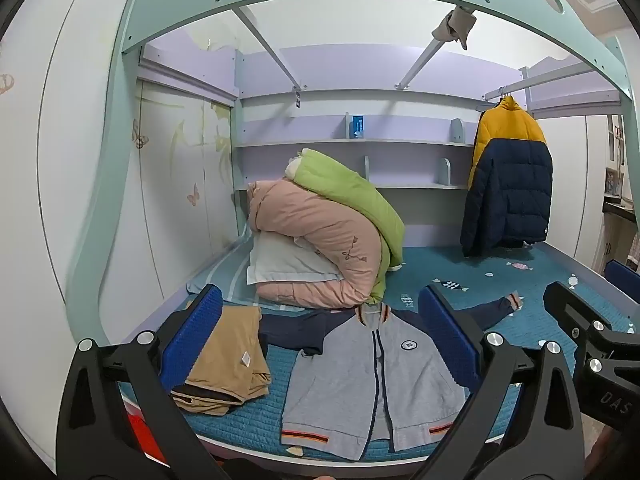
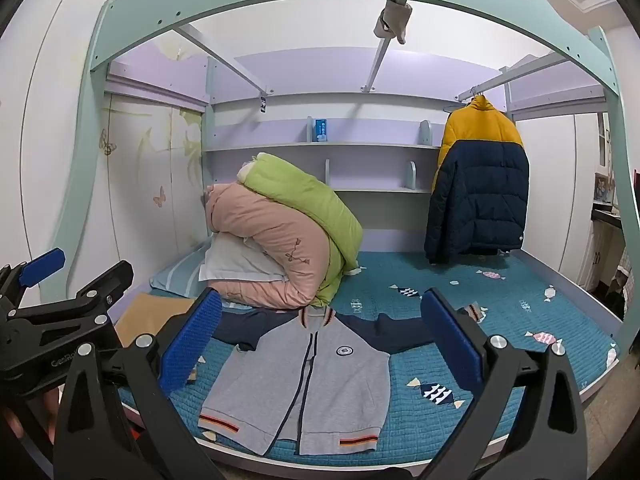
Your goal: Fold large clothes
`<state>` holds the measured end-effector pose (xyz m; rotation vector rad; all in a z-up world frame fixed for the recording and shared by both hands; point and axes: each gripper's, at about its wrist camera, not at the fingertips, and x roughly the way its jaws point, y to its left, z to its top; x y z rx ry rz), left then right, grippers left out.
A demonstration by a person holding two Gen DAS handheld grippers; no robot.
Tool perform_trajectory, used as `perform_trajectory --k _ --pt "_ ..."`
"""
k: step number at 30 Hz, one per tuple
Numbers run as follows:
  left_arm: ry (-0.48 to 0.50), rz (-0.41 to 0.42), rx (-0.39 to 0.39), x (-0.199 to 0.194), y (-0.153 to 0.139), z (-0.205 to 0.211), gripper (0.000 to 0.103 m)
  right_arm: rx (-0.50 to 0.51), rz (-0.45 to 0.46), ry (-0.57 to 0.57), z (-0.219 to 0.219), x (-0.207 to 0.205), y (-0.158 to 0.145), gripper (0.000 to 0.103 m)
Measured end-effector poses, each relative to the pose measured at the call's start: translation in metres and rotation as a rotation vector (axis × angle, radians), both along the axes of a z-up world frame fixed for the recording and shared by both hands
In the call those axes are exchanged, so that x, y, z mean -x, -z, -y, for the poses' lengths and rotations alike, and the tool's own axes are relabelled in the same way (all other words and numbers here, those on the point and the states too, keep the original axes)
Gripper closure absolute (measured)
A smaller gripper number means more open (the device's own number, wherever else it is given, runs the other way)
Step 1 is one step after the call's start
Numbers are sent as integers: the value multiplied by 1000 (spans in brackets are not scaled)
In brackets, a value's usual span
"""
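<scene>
**Jacket spread out, folding not begun**

Left of the grey jacket (image 1: 360, 376) lies a tan garment (image 1: 228, 364), apparently folded already. The jacket lies flat and unfolded on the bed (image 2: 500, 364), sleeves out. Left tongs (image 1: 320, 344) and right tongs (image 2: 320, 344) hover short of the jacket, released wide, empty, tilted slightly down.

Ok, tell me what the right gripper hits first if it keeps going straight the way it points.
Probably the grey zip jacket spread on the bed: the open right gripper tilts slightly down at its chest. Depth is unclear; a shallower path could reach the pink quilt behind.
</scene>
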<state>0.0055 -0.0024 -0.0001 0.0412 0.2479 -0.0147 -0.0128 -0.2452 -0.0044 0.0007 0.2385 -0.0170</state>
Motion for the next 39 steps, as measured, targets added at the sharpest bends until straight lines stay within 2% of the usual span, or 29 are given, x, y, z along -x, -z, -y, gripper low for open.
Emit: perform_trajectory --k 39 --pt "16 16 -17 11 -3 12 5 -5 1 1 1 0 0 7"
